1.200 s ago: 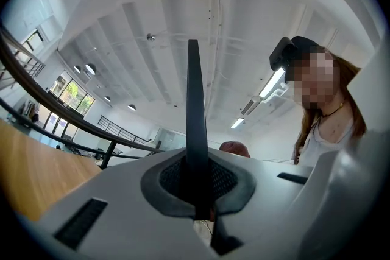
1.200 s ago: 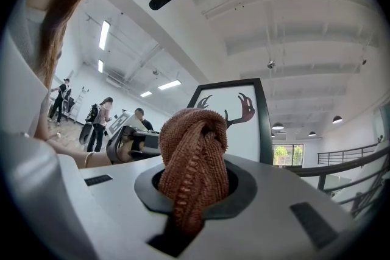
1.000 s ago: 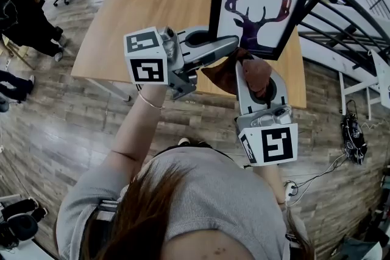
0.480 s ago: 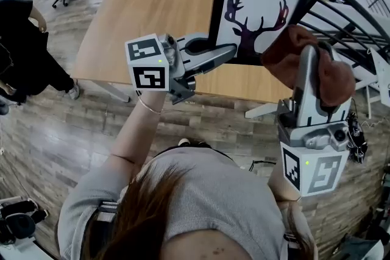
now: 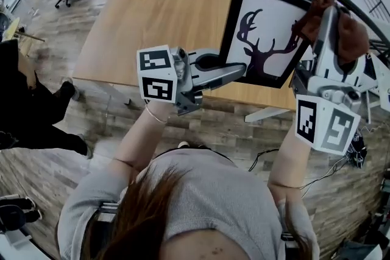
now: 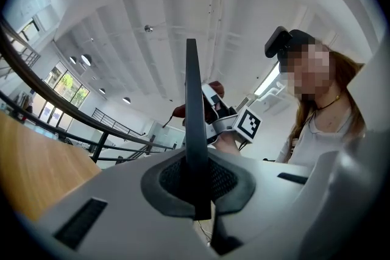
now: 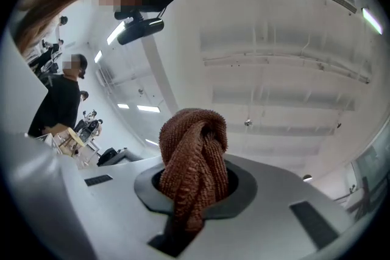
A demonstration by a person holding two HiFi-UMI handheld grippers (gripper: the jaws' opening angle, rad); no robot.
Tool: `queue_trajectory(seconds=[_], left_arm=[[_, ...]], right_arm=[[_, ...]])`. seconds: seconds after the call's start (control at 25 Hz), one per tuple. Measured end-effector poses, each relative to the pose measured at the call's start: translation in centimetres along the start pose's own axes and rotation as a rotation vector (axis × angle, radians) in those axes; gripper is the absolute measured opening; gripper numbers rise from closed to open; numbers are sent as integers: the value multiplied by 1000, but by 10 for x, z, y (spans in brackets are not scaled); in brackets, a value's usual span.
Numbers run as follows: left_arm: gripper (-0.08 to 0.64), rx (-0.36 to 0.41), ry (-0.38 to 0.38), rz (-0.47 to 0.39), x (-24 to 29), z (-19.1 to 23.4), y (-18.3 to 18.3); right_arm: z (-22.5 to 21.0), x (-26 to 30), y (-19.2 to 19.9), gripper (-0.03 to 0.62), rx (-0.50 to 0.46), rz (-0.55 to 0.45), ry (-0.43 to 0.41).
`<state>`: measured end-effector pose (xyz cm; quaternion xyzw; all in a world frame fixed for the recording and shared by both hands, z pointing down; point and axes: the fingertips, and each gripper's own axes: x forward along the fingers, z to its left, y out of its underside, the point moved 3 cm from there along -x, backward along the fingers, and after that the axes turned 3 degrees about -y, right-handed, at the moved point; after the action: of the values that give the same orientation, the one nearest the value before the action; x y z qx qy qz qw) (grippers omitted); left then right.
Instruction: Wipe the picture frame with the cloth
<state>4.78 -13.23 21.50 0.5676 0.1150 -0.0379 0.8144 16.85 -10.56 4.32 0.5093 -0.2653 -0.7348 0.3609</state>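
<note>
Head view alone shows deer print (image 5: pixel 266 59).

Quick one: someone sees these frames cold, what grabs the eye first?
The black picture frame with a deer-head silhouette, upright at the right end of the wooden table, with the left gripper clamped on its lower left edge. Next, the rust-brown cloth bunched in the right gripper, raised by the frame's top right corner.
</note>
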Motion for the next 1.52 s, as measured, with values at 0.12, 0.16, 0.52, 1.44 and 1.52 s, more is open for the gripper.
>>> queue_trajectory(seconds=[0.12, 0.16, 0.52, 1.44, 1.52], left_arm=[[17, -8, -15, -1, -1, -2, -1], [17, -12, -19, 1, -1, -3, -1], [17, -25, 2, -31, 0, -8, -4], [17, -88, -11, -114, 3, -8, -2], [17, -100, -10, -121, 3, -8, -2]], right_arm=[[9, -6, 17, 74, 21, 40, 1], [11, -9, 21, 73, 28, 50, -1], [24, -26, 29, 72, 20, 109, -56], [52, -102, 76, 72, 99, 262, -181], [54, -107, 78, 72, 102, 274, -188]])
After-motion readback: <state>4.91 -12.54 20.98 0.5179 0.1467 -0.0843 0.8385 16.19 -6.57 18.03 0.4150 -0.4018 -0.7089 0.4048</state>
